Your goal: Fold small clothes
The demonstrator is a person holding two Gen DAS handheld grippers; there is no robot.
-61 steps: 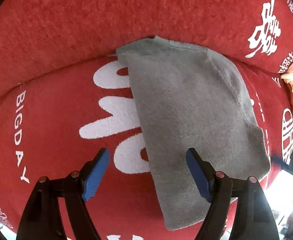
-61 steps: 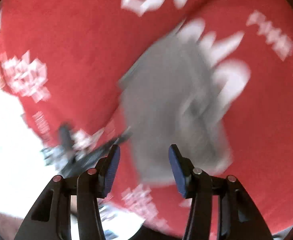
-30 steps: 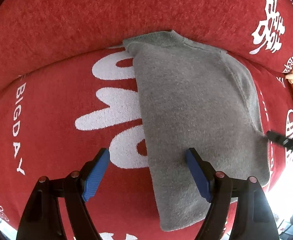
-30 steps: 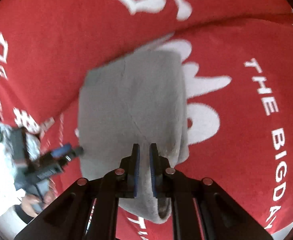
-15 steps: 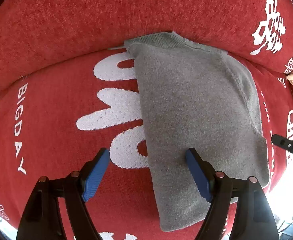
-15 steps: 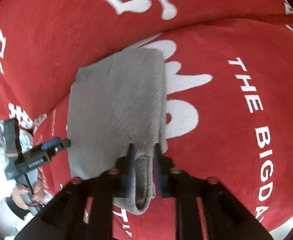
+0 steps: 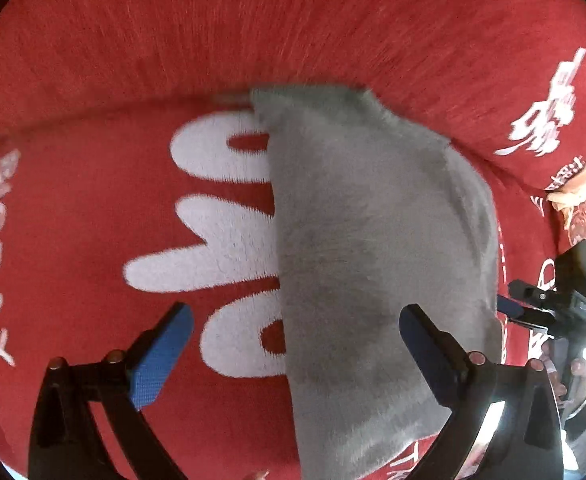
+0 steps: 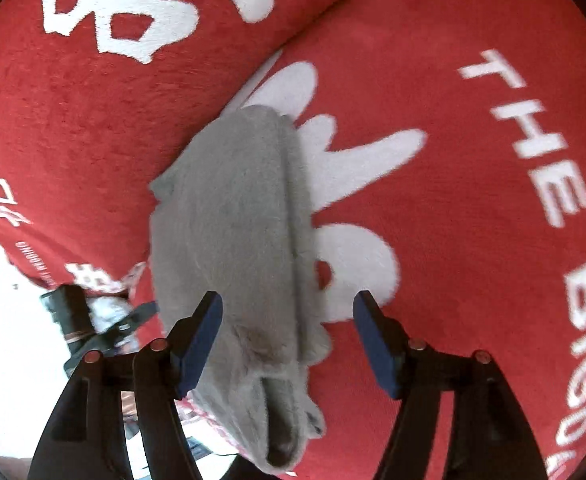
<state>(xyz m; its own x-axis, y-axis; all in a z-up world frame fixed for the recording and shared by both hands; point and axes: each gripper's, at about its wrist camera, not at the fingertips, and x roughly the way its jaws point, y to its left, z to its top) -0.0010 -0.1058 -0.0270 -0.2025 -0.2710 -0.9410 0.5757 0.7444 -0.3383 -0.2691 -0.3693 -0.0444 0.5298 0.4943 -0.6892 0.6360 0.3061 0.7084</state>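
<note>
A small grey knitted garment (image 7: 373, 240), folded lengthwise, lies flat on the red sofa seat (image 7: 73, 220). My left gripper (image 7: 293, 344) hovers above its near end with the jaws opening wide. The garment's left edge runs between the blue pads (image 7: 165, 360), and neither pad touches it. In the right wrist view the garment (image 8: 229, 220) shows a thick doubled fold along its right side. My right gripper (image 8: 289, 340) straddles that fold at the near end, jaws opening, pads clear of the cloth. The right gripper (image 7: 533, 308) also shows at the garment's right edge.
The red seat cover carries big white lettering (image 8: 533, 128). The red backrest (image 7: 293, 32) rises right behind the garment. A cream-coloured item (image 7: 585, 184) lies at the far right. A hand holds the other gripper (image 8: 93, 320) over the seat's edge, with bright floor beyond.
My right gripper, shut at the garment's folded edge a second ago, has spread its jaws and let the fold drop. My left jaws have widened and the view has moved closer to the garment.
</note>
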